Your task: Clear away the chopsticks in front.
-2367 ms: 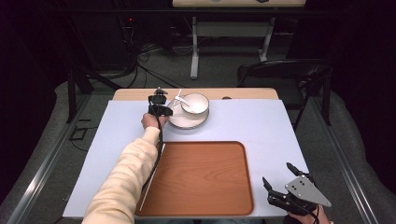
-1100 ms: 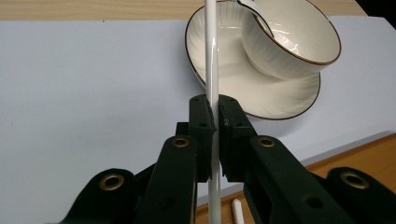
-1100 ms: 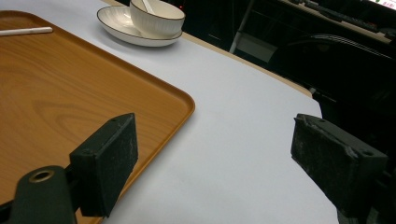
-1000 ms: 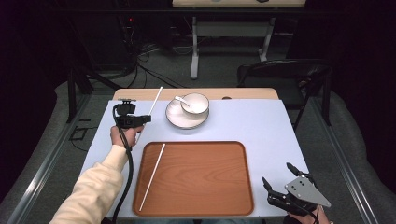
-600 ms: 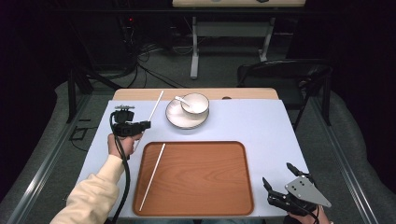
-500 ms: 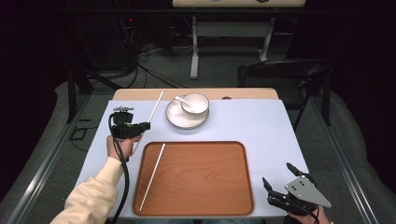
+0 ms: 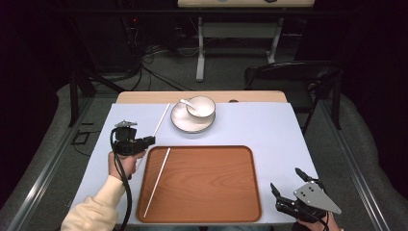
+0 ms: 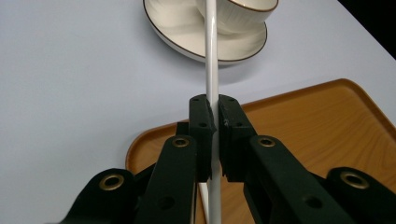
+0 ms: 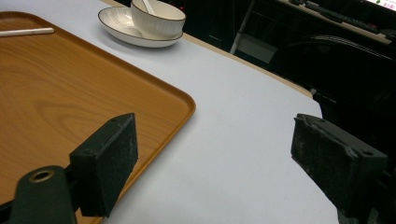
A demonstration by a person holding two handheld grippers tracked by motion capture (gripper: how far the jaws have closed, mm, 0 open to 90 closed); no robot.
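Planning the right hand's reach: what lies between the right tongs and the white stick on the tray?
Just bare tray and a strip of table, seen in the high view, between right tongs and white stick.

The white chopstick [image 8: 211, 60] runs off the left claw view's top edge; its lower end hides behind the claw.

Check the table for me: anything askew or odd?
Nothing spilled or broken. The two chopsticks are split: one lies slanted on the tray, the other is clamped in the left claw.
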